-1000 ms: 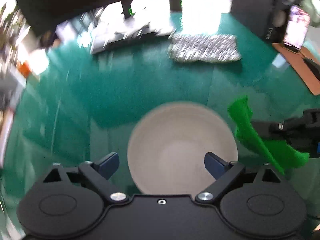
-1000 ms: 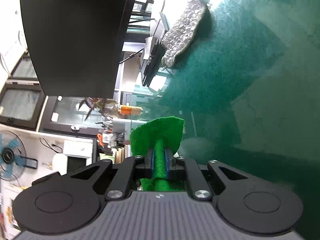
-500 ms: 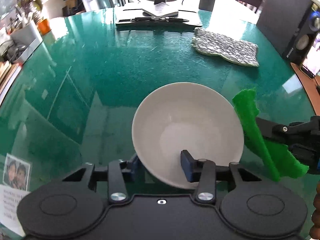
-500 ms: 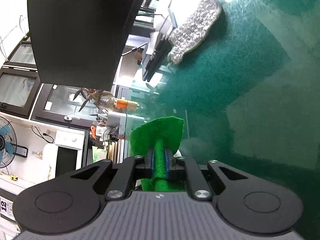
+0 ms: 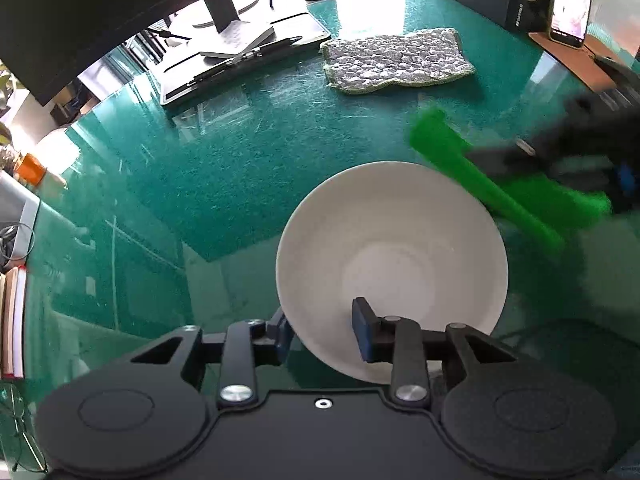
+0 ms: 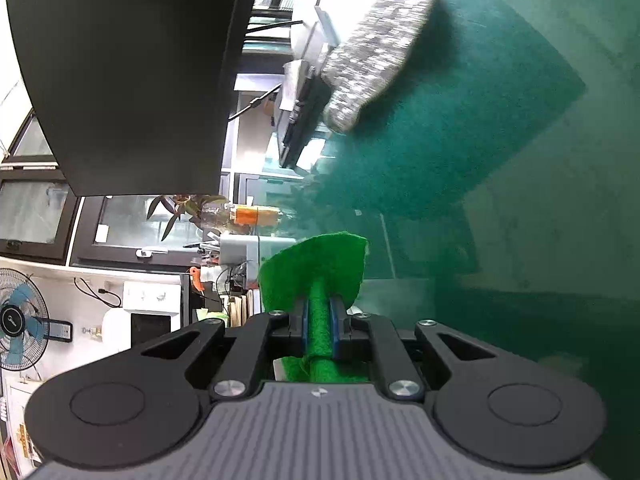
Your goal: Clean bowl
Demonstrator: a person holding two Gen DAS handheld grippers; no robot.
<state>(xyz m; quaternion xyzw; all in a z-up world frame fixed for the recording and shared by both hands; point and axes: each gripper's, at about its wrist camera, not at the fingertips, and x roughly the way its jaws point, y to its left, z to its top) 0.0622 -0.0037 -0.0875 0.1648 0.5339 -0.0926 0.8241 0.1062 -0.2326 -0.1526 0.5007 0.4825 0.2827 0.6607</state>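
Note:
A white bowl [image 5: 392, 256] is held over the green glass table [image 5: 224, 168]. My left gripper [image 5: 322, 330] is shut on the bowl's near rim, one finger inside and one outside. My right gripper [image 6: 320, 332] is shut on a green scouring cloth [image 6: 316, 268]. In the left wrist view the cloth [image 5: 480, 172] is blurred and hangs just over the bowl's far right rim, with the right gripper [image 5: 516, 156] behind it. The bowl does not show in the right wrist view.
A grey patterned cloth [image 5: 396, 60] lies at the back of the table. A monitor stand and a notebook with a pen [image 5: 240, 56] are at the back left. A speaker and a phone [image 5: 570, 0] stand at the back right.
My left gripper closed on the bowl's near rim and lifted it. My right gripper with the green cloth moved up and toward the bowl's far right rim.

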